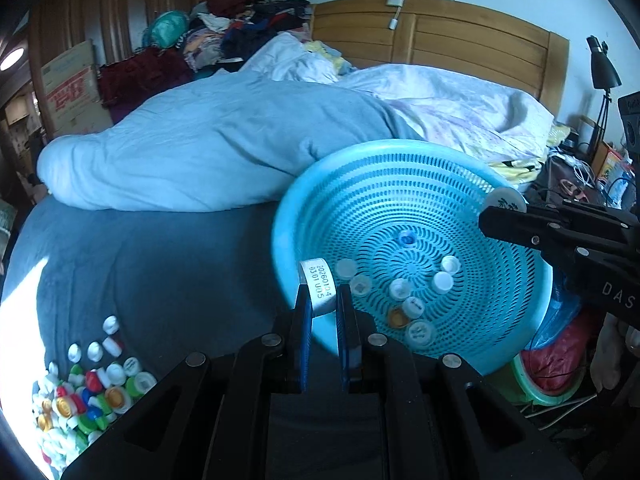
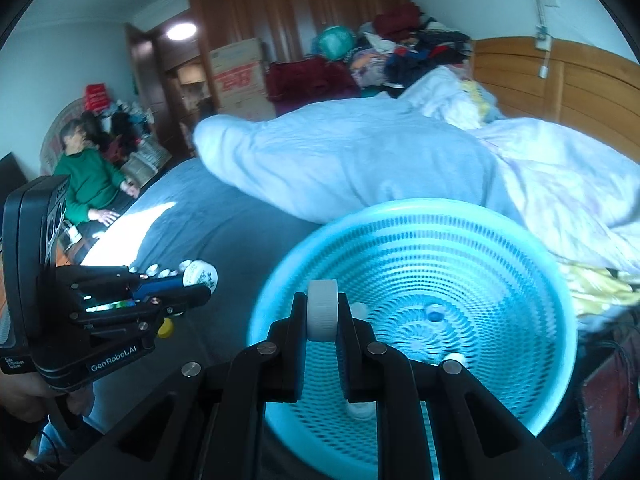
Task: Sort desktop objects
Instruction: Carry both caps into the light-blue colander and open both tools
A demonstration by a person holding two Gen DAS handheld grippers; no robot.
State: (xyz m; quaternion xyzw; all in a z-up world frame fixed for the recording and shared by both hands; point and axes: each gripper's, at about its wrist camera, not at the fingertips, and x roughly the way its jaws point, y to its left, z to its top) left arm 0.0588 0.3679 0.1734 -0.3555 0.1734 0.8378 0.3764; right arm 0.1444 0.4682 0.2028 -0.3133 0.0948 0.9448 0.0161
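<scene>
Each claw carries one bottle cap toward the blue basket point(image 1: 400, 168), which sits tilted at the right edge of the bed point(image 1: 160, 272). The left claw point(image 1: 323, 300) is pinched on a white cap point(image 1: 319, 288) held edge-on, printed rim showing, just over the basket's near-left rim. The right claw point(image 2: 323, 312) pinches a ribbed white cap point(image 2: 323, 310) across its flat faces, above the basket's near wall (the picture is smeared here, so the exact gap is unclear).

About ten caps already lie in the basket's perforated bottom point(image 1: 412, 296); a heap of mixed caps point(image 1: 84, 392) waits on the bed at the far left, so the sorting looks far from done.

These caps should be very light, stiff and smooth. A narrow grip is enough, and a hard squeeze could pop one sideways. Taking them across the ribbed rim probably gives the pads better bite than the slick flat top. Released over the sloping mesh, they will likely bounce or roll toward the low side
</scene>
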